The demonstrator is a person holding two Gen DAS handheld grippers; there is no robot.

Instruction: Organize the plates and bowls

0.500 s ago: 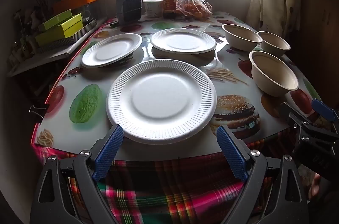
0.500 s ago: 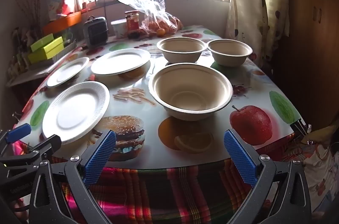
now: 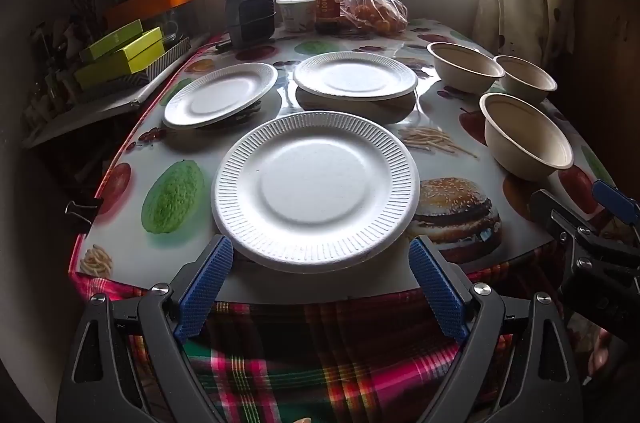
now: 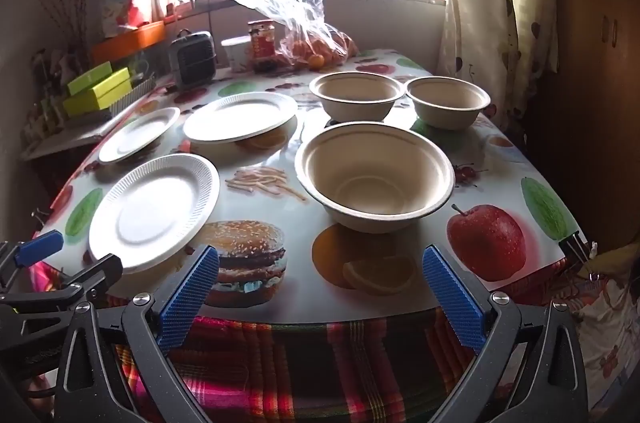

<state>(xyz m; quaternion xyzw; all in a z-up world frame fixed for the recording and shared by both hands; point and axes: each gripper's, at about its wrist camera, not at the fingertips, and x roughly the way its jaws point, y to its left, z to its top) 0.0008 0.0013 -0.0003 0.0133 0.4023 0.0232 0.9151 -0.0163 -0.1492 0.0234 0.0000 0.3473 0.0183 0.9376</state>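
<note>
Blue-padded left gripper (image 3: 320, 275) angled down at the table edge, jaws wide and empty, just short of the near plate (image 3: 316, 189); right gripper (image 4: 320, 287) likewise tilted down, spread wide, empty, facing the near bowl (image 4: 374, 175). Two more plates (image 3: 220, 95) (image 3: 355, 75) and two bowls (image 4: 356, 95) (image 4: 448, 101) farther back on the printed tablecloth (image 4: 400, 263). Only in the right view: an apple print (image 4: 486, 243) and a wooden cupboard (image 4: 600, 63).

No wording could be read anywhere. The jar (image 3: 328, 6) at the far end of the tabletop (image 3: 440, 127) carried a red label with pale marks too blurred to make out, and the white tub (image 3: 296, 13) beside it bore faint, illegible print.
</note>
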